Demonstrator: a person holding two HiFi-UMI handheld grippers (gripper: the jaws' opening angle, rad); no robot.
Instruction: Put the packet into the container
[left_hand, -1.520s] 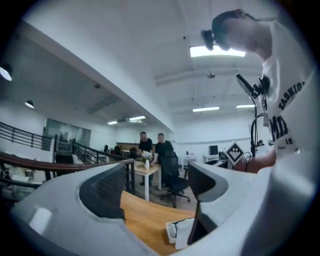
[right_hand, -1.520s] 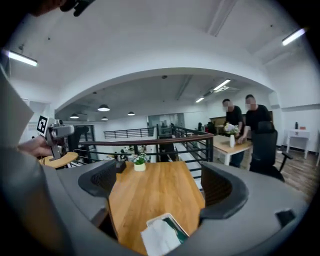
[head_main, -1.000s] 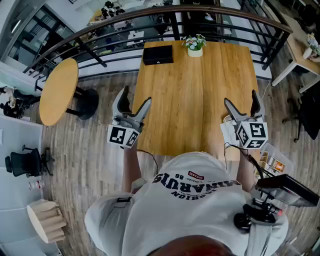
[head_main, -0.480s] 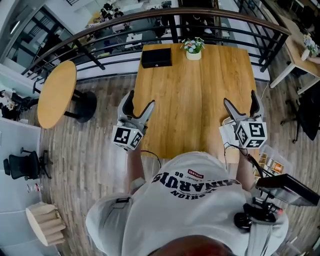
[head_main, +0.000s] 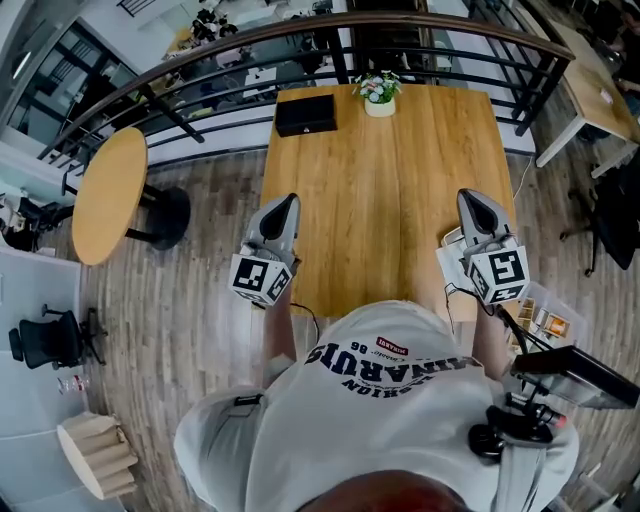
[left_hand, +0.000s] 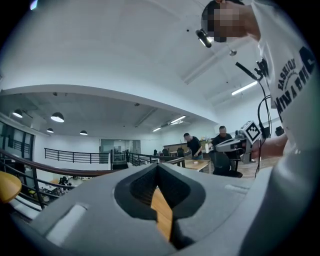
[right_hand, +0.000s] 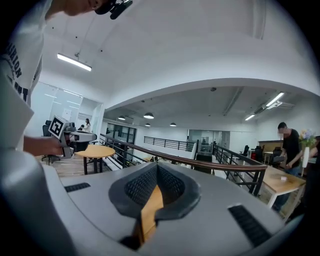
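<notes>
Wood is nearly all there is to see: a round side table (head_main: 110, 195) stands well apart at the far left, and then comes the long desk (head_main: 390, 190), bare along its middle. The left gripper (head_main: 285, 205) hangs at the desk's near left edge, pointing along it. Its fingers (left_hand: 137, 192) have just been closing and now press together with nothing between them, only the desk showing past the tips. Far up the desk, by its left corner, sits a black box (head_main: 305, 114), which I take to be the container, and just to its right a small flower pot (head_main: 379, 92). The right gripper (head_main: 472, 200) is near the desk's right edge, level with its partner. Its fingers (right_hand: 130, 192) have likewise just been closing and are pressed together, holding nothing. No packet lies on the desk. The likeliest candidates are some small packets (head_main: 545, 322) low at the far right, off the desk beside the person, though they are too small to be sure of. By my reading the task has not properly begun and this is a starting pose. The next move calls for the right gripper to spread its fingers, swing out and down to those packets, pinch a single one by an edge, then carry it across to the black box.
</notes>
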